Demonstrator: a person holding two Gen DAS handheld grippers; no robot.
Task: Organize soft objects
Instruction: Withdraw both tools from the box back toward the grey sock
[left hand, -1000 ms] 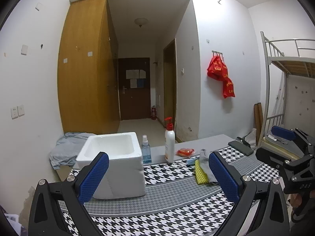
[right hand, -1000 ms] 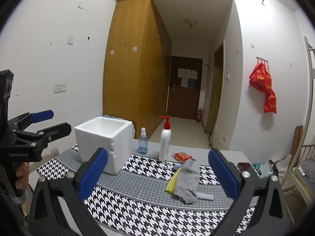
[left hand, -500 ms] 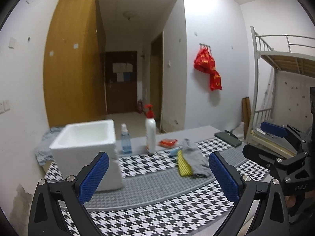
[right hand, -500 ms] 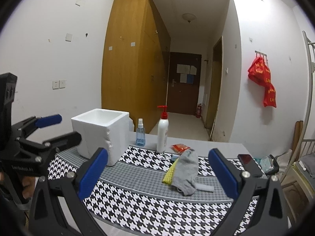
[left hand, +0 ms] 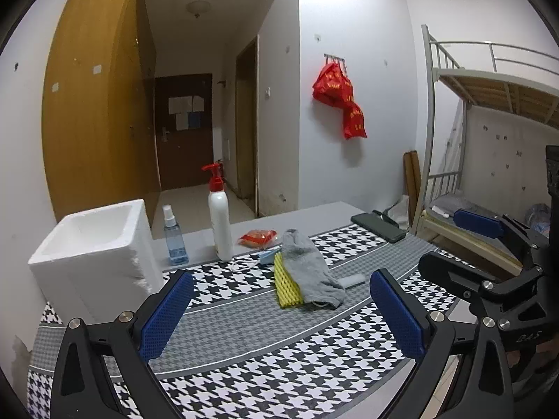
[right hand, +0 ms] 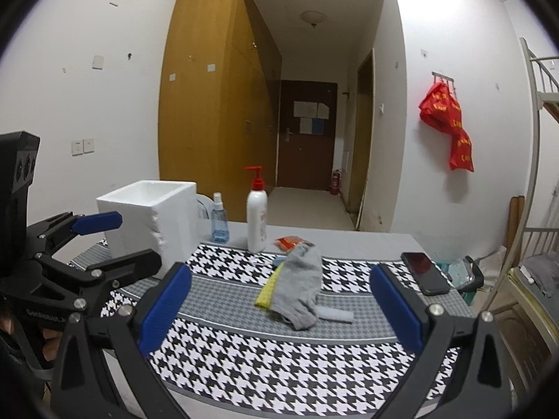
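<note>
- Both tools spread wide and holding nothing: left tool (left hand: 279,309), right tool (right hand: 279,307), both hovering above the near edge of the desk (left hand: 244,335).
- Task things sit mid-desk in 1 small heap: grey sock (right hand: 300,282) draped over a yellow mesh cloth (left hand: 286,284), with a small pale grey piece (right hand: 335,314) poking out at the sock's near end.
- A light blue item (left hand: 267,257) peeks out at the far end of the heap, white cord beside it; we cannot tell what it is.
- We judge the white foam box (left hand: 97,255) on the left to be the likely drop spot; it stands open-topped, well apart from the heap.
- Step in hand, as we judge it: reaching for the sock. Do it well by coming down over the sock's middle, pinching only the top layer, then lifting clear before going left.
- Risk: the sock overlaps the yellow cloth, so a deep pinch may drag both.
- Around: white pump bottle (right hand: 256,225) and blue spray bottle (right hand: 219,221) stand between box and heap, toward the back; keep the carry path in front of them.
- Red packet (left hand: 258,237) lies behind the sock; dark phone (right hand: 424,272) lies on the right, apart from the heap.
</note>
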